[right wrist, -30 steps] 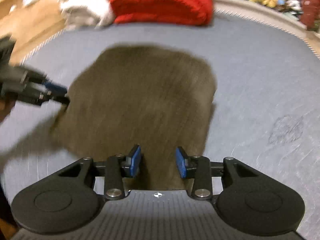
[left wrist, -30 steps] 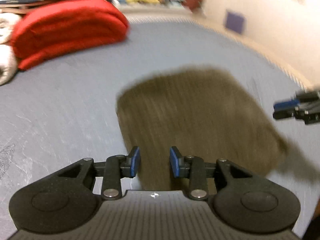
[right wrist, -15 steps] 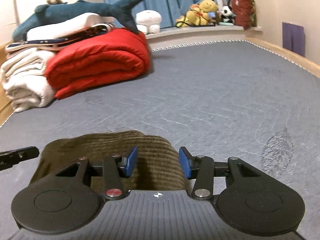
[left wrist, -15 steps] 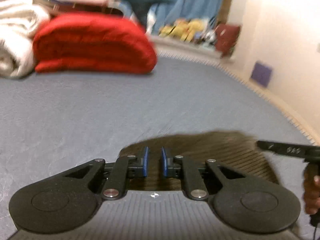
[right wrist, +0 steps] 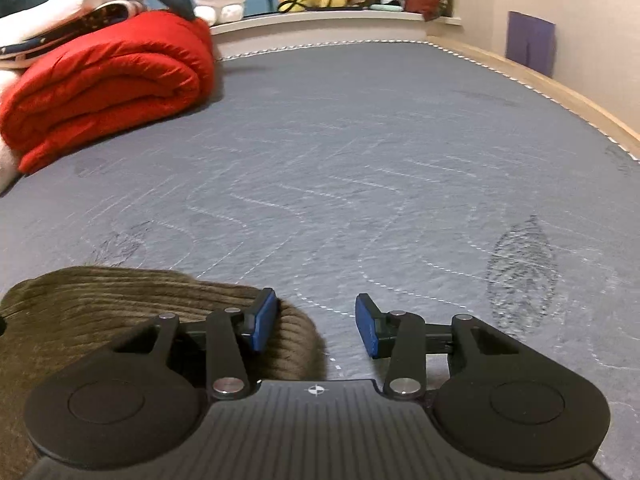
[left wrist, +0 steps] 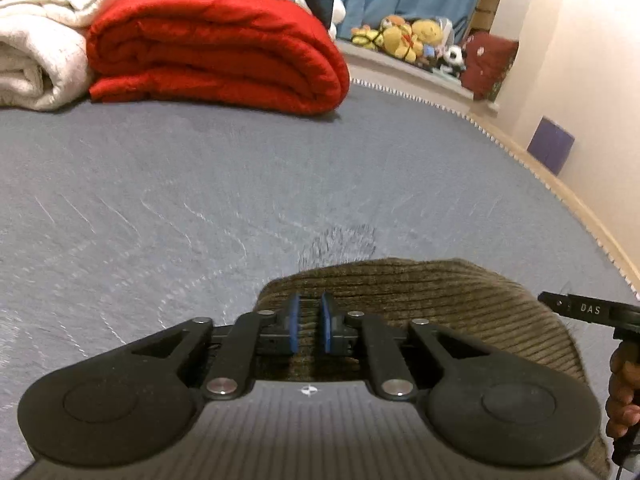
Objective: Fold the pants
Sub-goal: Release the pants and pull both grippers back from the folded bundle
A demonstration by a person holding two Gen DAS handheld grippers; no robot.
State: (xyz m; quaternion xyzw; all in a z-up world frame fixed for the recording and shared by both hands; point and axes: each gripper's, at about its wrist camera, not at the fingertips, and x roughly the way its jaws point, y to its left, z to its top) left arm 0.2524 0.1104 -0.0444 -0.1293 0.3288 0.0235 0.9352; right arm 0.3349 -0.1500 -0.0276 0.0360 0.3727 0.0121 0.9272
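Observation:
The brown corduroy pants lie folded in a thick bundle on the grey-blue mattress. My left gripper sits low over the bundle's far left corner, its blue pads drawn together to a narrow slit with corduroy in it. In the right wrist view the pants fill the lower left. My right gripper stands open at their right edge. Its left pad is over the fabric and its right pad over bare mattress, and nothing is pinched.
A rolled red quilt and white blankets are stacked at the far left. Plush toys line the far ledge. The wooden bed edge and wall run along the right. A person's hand shows at the right border.
Both views swung from looking down on the pants to looking low across the bed. The left jaws came together on the pants. The right gripper shifted to the bundle's right edge, staying open.

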